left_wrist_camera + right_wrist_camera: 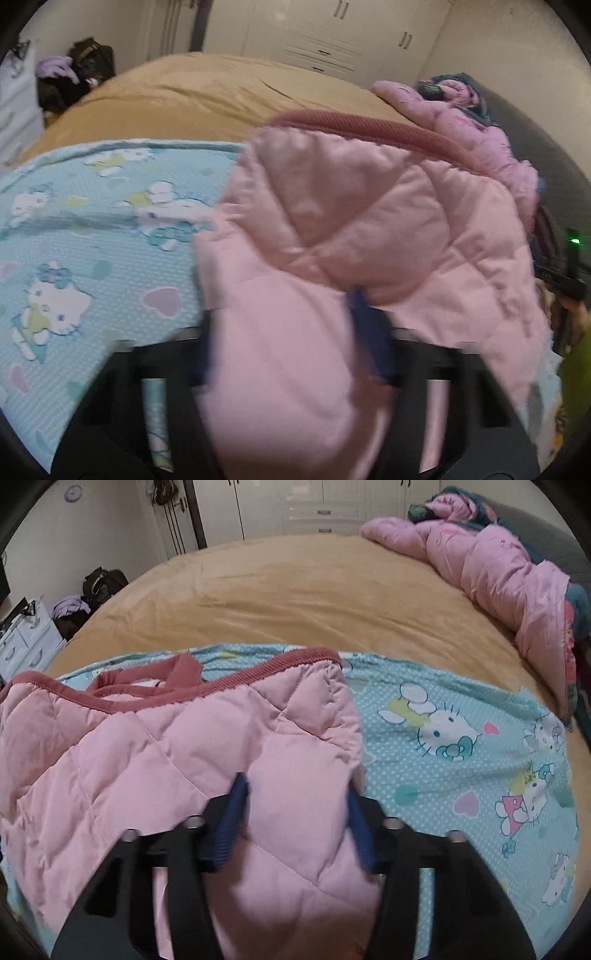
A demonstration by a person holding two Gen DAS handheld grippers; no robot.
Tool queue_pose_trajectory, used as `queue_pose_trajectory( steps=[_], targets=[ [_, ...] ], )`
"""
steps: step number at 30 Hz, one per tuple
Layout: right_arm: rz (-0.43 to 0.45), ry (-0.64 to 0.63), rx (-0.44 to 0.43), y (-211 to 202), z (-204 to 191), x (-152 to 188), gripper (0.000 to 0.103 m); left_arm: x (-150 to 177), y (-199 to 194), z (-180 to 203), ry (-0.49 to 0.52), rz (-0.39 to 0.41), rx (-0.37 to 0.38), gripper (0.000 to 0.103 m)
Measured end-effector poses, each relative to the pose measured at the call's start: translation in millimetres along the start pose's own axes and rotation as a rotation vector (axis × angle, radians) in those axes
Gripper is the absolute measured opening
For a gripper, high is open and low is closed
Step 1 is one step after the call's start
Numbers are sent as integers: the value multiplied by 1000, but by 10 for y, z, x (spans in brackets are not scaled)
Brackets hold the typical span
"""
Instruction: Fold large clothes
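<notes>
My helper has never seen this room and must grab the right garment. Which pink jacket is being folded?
On the tan bed cover lies a light-blue cartoon-cat sheet; the pale pink quilted jacket rests on it. Unlike the pink bundle by the far edge, it has a dusty-rose ribbed hem.

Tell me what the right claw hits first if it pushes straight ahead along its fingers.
The pink quilted jacket itself: the right claw is already clamped on a fold of it, and more padding lies ahead up to the dark pink ribbed hem. Beyond that, probably the cartoon-cat sheet, though depth is unclear.
</notes>
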State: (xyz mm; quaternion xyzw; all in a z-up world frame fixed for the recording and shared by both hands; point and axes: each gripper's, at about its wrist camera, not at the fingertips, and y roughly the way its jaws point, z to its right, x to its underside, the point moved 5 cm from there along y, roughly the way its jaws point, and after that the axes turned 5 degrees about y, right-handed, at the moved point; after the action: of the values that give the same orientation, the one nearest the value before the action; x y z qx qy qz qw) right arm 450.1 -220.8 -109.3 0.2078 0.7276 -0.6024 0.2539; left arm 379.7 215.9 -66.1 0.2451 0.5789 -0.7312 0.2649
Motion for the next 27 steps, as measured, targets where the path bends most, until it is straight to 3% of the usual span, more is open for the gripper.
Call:
queue_pose_trajectory(
  steps=[2,6,10,14,21,27],
  targets=[
    [31,9,-3,-112,-1,-12,28,4,-40,-59,-18,25,14,19],
    [108,42,-39,-404,66,-46,23,-20,-285,-51,-12,96,36,12],
    [174,91,-103,-679,145,-122,23,-59,-578,23,12,164,46,11],
    [193,131,-151,-827,160,-216,21,-127,-668,35,5,179,44,10],
    [308,165,-264,-1278,88,-560,18,-452,-1048,187,18,320,61,9],
    [353,203,-263,-1311,113,-948,18,-704,-1016,-7,-56,345,33,8]
  ],
)
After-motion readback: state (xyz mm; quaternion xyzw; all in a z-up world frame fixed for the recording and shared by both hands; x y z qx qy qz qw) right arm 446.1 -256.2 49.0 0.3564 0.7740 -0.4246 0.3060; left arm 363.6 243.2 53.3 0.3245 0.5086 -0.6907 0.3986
